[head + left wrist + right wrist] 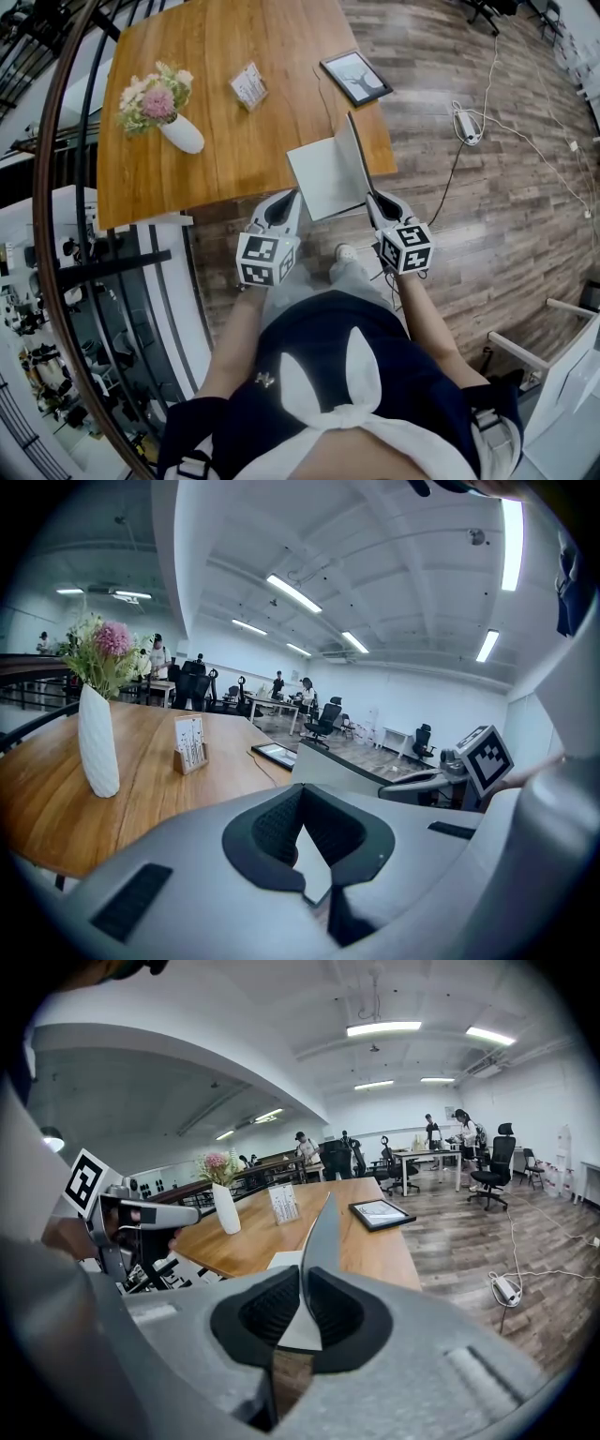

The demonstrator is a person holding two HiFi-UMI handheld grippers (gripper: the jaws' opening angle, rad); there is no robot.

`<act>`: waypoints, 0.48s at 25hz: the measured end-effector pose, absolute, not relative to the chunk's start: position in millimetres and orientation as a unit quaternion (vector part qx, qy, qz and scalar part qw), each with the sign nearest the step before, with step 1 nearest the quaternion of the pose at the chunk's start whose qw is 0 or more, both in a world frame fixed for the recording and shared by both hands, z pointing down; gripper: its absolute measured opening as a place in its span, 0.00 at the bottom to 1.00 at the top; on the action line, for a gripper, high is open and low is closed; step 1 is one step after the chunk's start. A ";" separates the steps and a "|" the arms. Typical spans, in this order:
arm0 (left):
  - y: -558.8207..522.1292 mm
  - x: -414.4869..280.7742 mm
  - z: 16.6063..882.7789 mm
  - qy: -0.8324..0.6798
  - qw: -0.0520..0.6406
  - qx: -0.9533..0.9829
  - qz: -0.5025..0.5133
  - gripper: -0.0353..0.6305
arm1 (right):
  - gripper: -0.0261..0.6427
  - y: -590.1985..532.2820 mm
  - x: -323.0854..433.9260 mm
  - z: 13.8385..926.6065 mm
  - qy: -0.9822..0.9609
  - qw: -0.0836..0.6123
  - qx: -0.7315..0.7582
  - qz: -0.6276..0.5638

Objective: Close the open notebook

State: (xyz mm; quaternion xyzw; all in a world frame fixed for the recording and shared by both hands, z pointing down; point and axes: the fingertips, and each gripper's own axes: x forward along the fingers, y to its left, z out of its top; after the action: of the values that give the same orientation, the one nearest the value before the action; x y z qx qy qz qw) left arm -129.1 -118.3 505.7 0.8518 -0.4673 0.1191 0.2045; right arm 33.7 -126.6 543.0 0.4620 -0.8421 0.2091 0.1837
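The notebook point(323, 178) lies at the near edge of the wooden table point(225, 159). Its left half lies flat, showing a pale page. Its right cover point(354, 150) stands almost upright. My right gripper point(373, 199) is shut on the near edge of that raised cover; in the right gripper view the cover point(322, 1232) rises from between the pads of the right gripper point(303, 1274). My left gripper point(289, 197) sits at the notebook's near left corner with its tips together. In the left gripper view the left gripper point(300, 789) shows shut, the notebook point(347, 769) just right of its tips.
On the table stand a white vase of flowers point(178, 131), a small card holder point(248, 86) and a framed picture point(356, 77). A power strip point(466, 124) and cables lie on the wooden floor to the right. A railing point(56, 187) runs along the left.
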 end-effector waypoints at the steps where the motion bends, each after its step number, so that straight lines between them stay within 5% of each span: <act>1: -117.8 -129.4 506.5 -0.467 0.205 0.852 0.120 0.08 | 0.09 -126.1 32.0 543.0 -0.843 0.184 0.461 0.207; 12: -116.1 -131.0 509.5 -0.471 0.209 0.848 0.122 0.08 | 0.09 -121.0 13.8 544.3 -0.857 0.190 0.436 0.201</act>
State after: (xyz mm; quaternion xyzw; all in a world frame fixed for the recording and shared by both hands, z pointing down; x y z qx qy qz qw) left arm -131.0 -116.1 509.5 0.8481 -0.4713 0.1224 0.2088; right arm 13.8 -121.0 544.3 0.4356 -0.8566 0.2012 0.1899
